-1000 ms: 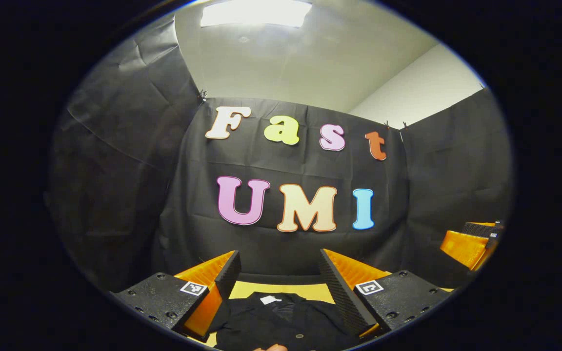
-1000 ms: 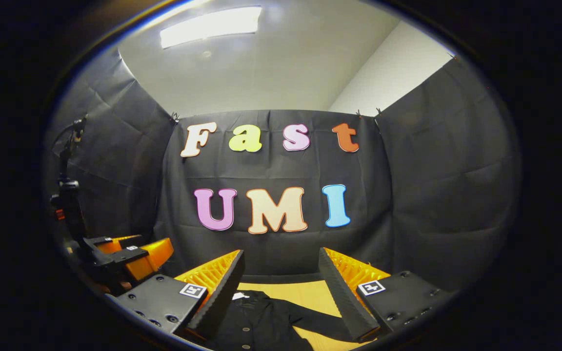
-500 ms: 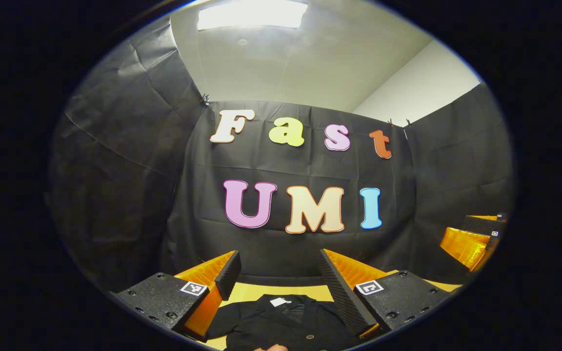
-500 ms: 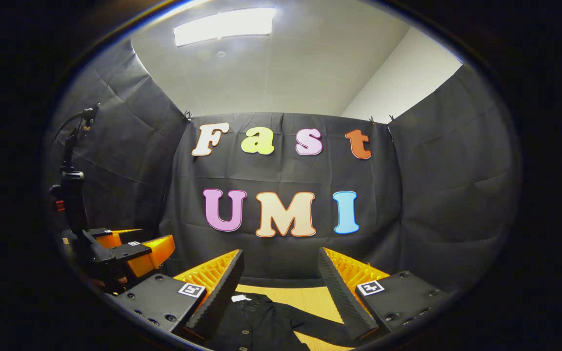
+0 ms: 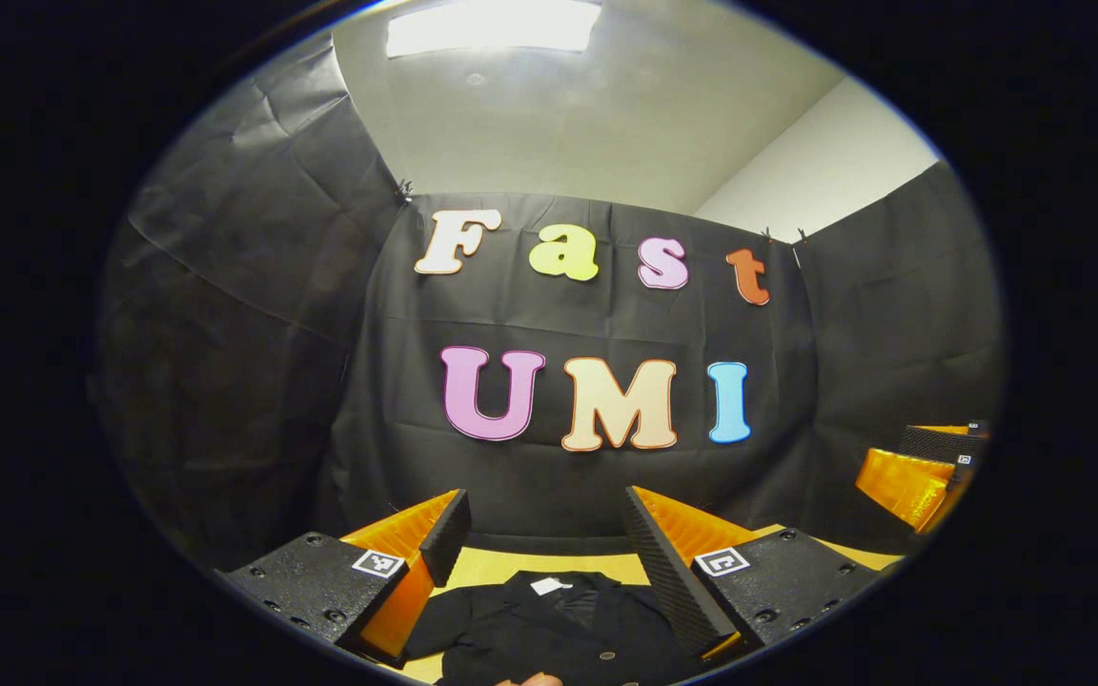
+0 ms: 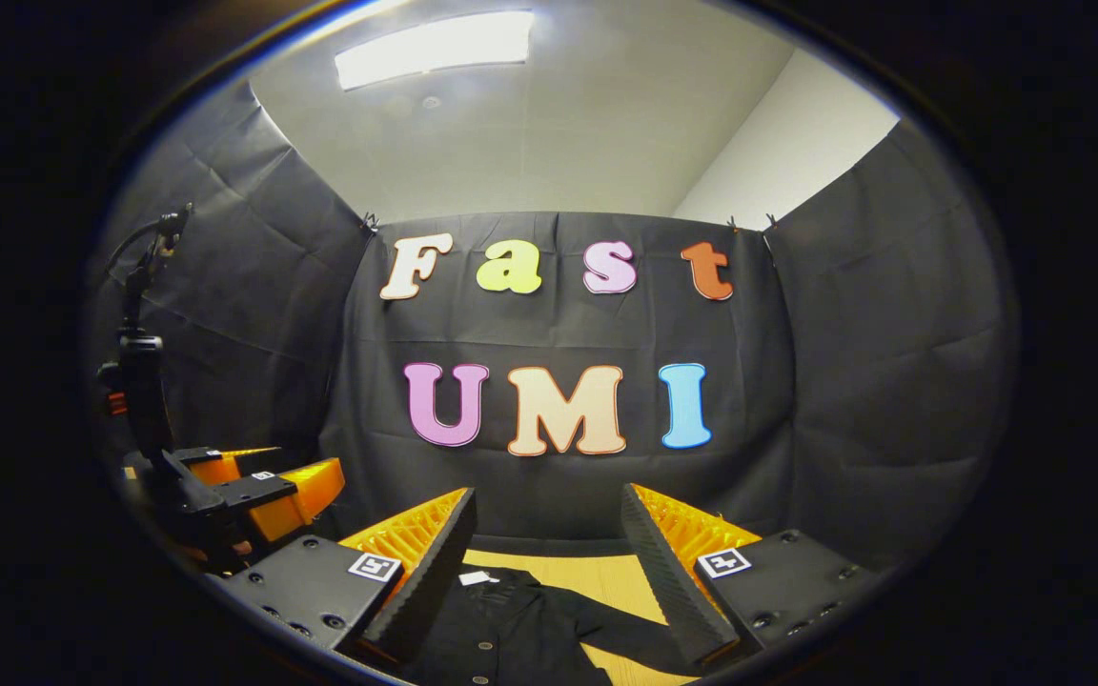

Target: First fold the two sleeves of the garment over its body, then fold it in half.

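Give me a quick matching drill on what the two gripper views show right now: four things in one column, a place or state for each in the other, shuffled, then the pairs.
Things:
1. shirt
2. table
3. left gripper
4. white tag

Places or states:
A. bare wood showing beyond the black cloth
B. fingers wide apart, holding nothing
C. lying flat, one sleeve stretched out sideways
D. sitting at the collar

Pairs: 1-C, 2-A, 3-B, 4-D

The right gripper also stands open above the shirt.
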A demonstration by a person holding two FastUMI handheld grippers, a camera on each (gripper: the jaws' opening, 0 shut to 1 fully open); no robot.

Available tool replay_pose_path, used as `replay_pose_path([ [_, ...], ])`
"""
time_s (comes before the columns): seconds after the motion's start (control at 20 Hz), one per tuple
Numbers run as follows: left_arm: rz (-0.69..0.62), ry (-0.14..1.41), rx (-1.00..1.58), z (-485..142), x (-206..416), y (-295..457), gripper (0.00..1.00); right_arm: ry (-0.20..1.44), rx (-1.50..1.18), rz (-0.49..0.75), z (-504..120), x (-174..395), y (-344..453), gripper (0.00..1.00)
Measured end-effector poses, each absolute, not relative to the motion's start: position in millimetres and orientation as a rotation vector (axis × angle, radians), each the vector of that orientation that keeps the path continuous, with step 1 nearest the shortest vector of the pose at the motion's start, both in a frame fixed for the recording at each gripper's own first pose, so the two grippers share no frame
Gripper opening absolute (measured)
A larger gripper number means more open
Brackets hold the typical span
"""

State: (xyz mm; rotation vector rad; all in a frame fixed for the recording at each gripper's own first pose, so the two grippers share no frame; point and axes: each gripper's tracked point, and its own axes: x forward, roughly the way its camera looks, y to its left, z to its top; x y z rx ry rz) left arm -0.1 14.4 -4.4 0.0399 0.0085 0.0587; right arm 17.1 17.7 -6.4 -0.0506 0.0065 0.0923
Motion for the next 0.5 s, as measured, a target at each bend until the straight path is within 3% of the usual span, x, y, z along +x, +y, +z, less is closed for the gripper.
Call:
replay_pose_path([
  [0.5,0.097,0.003,0.059,-6,2,-4,0.95,0.052,-0.073,0.053,-27,36,-40,0.96],
])
